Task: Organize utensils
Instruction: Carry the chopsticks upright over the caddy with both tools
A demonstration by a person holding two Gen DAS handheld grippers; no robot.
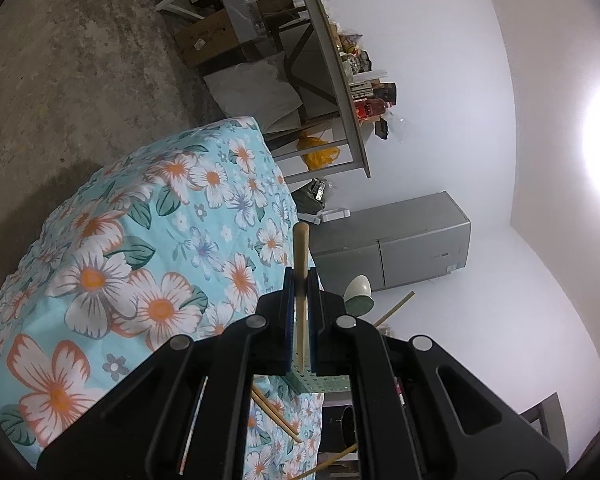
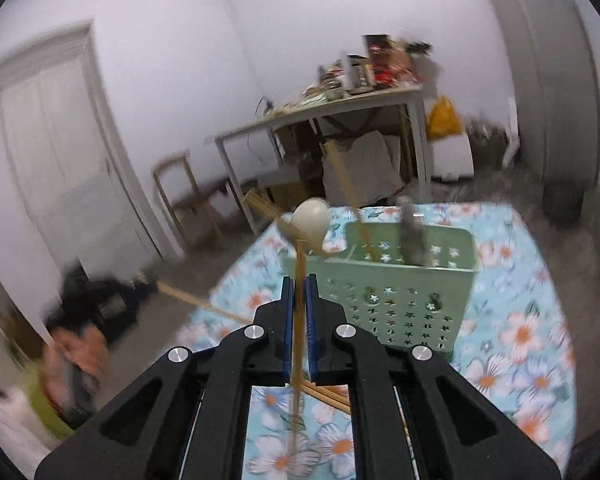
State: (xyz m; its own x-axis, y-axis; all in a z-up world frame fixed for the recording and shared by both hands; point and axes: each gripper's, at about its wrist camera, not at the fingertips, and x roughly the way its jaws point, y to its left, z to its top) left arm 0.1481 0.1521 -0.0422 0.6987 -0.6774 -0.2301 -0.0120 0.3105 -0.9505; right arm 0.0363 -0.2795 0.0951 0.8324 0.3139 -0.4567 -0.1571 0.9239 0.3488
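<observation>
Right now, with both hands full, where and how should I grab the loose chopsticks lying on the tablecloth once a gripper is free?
Take the loose chopsticks along the bare shaft, coming straight down from above with the fingers across their length. They lie flat on the tablecloth, thin and close together, so only the top is open. The right gripper hides part of them.

The cloth (image 2: pixel 512 320) on the table is light blue, printed with white flowers with orange centres and dark green leaves. The basket (image 2: pixel 400 304) is pale green, pierced with rows of small star-shaped holes. Both tools are black with blue pads (image 1: pixel 288 320); the left tool (image 1: pixel 301 308) and right tool (image 2: pixel 299 312) each grip a tan wooden stick (image 1: pixel 301 264). A spoon (image 2: pixel 310 220) has a cream-white bowl. The chopsticks (image 2: pixel 324 394) on the cloth are light brown.
</observation>
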